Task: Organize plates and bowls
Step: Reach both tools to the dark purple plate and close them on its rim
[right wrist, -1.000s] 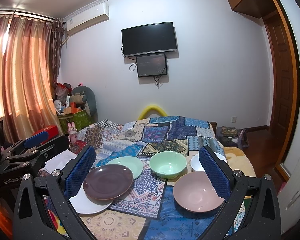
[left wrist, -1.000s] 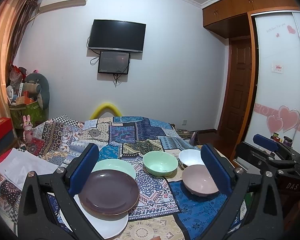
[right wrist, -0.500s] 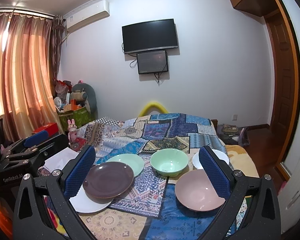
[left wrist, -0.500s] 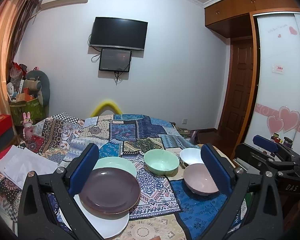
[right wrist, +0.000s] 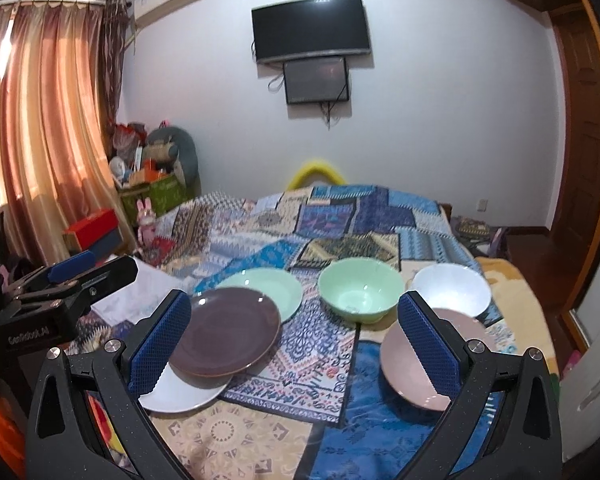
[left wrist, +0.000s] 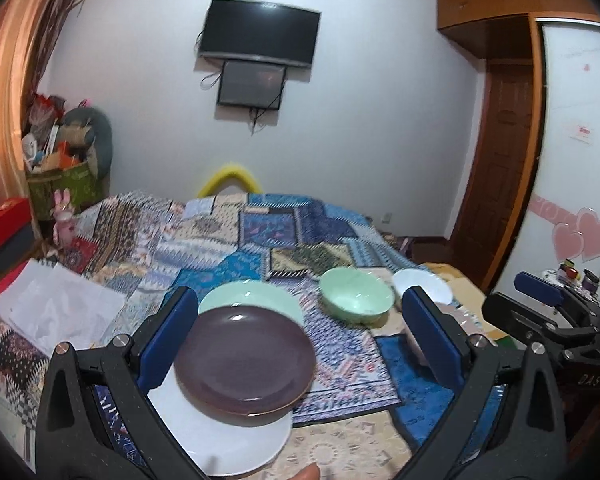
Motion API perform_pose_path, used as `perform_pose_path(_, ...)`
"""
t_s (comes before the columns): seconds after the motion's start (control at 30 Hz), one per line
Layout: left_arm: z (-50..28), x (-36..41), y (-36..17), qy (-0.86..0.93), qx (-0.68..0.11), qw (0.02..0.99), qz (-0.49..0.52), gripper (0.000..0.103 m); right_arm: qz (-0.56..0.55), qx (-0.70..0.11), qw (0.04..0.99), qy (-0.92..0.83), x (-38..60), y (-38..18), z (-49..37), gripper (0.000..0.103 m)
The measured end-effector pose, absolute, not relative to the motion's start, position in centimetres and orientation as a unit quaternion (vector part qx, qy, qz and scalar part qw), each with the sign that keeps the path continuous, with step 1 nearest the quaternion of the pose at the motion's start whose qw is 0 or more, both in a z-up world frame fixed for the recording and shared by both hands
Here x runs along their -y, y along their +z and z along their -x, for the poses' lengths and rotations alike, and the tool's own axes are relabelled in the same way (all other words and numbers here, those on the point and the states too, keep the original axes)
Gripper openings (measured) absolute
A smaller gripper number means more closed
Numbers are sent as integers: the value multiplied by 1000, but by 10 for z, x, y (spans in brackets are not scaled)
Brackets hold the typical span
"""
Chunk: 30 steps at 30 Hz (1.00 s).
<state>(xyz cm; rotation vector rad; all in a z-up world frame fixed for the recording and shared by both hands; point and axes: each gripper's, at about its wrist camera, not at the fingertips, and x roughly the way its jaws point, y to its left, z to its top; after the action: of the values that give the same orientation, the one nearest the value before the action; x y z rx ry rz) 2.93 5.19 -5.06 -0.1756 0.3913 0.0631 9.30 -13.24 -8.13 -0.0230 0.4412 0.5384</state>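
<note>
On the patchwork-covered bed (right wrist: 340,216), both claws gape empty above overlapped brown plate (right wrist: 224,332) and white plate (right wrist: 180,394); gripping the upper rim risks sliding both.

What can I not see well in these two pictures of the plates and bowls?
- Pink bowl: in the left wrist view, almost fully hidden behind that claw's right finger; in the right wrist view, partly covered by a finger.
- White plate: mostly under the brown plate in both views.
- Green plate: near edge covered by the brown plate.
- White bowl: partly hidden by the finger in the left wrist view.
- Tablecloth pattern: motion-blurred in the left wrist view.
</note>
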Motion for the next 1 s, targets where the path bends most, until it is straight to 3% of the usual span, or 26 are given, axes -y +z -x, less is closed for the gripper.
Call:
perform_pose_path(0.3, -59, -99, -95, 51, -256, 961, 90, 101, 7, -290, 913, 288, 94, -120, -134, 103)
perform_pose_path(0.63, -99, -152, -149, 58, -337, 934, 102, 65, 0, -355, 888, 291, 69, -154, -169, 102)
perform_pose_path(0.9, -127, -184, -182, 56, -399, 907, 124, 56, -1, -405, 869, 284, 54, -183, -193, 88)
perform_pose_path(1.0, -137, -195, -196, 51, -420, 896, 134, 48, 0, -423, 860, 286, 49, -194, -199, 79)
